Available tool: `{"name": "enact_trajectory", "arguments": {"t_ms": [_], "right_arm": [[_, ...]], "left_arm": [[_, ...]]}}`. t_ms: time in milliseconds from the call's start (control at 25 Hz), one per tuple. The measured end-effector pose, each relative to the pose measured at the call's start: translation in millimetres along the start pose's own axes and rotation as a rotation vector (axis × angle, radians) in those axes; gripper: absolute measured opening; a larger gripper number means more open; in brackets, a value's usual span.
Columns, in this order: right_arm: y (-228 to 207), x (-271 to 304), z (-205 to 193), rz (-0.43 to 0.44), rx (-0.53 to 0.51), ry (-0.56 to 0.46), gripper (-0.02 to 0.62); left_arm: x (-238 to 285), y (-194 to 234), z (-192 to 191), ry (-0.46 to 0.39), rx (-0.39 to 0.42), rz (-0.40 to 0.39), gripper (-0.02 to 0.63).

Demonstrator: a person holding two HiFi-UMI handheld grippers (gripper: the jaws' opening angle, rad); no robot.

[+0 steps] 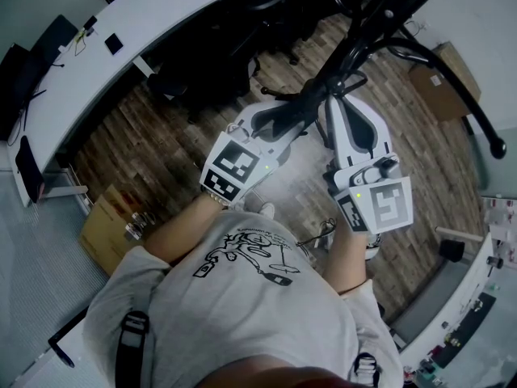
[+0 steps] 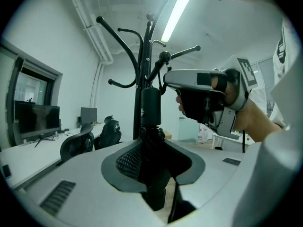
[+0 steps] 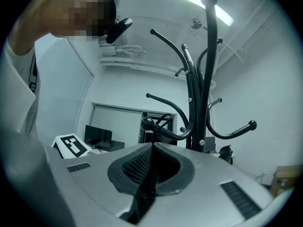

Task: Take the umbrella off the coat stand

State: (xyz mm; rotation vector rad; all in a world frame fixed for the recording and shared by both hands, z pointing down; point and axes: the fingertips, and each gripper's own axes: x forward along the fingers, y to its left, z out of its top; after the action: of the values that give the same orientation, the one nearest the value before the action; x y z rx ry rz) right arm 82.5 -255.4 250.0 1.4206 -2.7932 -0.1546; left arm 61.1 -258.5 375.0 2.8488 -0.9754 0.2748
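L hand-held gripper (image 2: pixel 153 171) clamps umbrella (image 2: pixel 151 109) just beside coat stand (image 2: pixel 138 74).

The left gripper (image 2: pixel 154 171) fingers (image 2: pixel 127 162) hide the lower end of the umbrella (image 2: pixel 150 109).

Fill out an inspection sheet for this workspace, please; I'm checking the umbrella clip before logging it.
Surface: wood floor; the person stands on it.
Job's things: black coat stand, upright; folded black umbrella in front of its pole. Can't tell whether it hangs from a hook.
Clutter: cardboard box on the floor at the person's left.
Grippers: left gripper with jaws closed on the umbrella; right gripper with jaws together, nothing seen between them.
Cables: thin cable on the white desk.
Surroundings: office chairs, ceiling light.
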Motion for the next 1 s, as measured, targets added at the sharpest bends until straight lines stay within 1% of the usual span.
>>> {"name": "enact_trajectory", "arguments": {"t_ms": [480,680,1000], "right_arm": [[6,-3,8,0.022,-0.011,-0.010,0.012],[28,-18,13,0.025,-0.030,-0.022,0.012],[40,-24,21,0.034,-0.046,-0.034,0.012]], "left_arm": [[-8,-5,11,-0.022,-0.006,0.000,0.147],[-28,-18,9,-0.042,0.006,0.004,0.147],[-42,-24,15,-0.059,0.016,0.010,0.146]]}}
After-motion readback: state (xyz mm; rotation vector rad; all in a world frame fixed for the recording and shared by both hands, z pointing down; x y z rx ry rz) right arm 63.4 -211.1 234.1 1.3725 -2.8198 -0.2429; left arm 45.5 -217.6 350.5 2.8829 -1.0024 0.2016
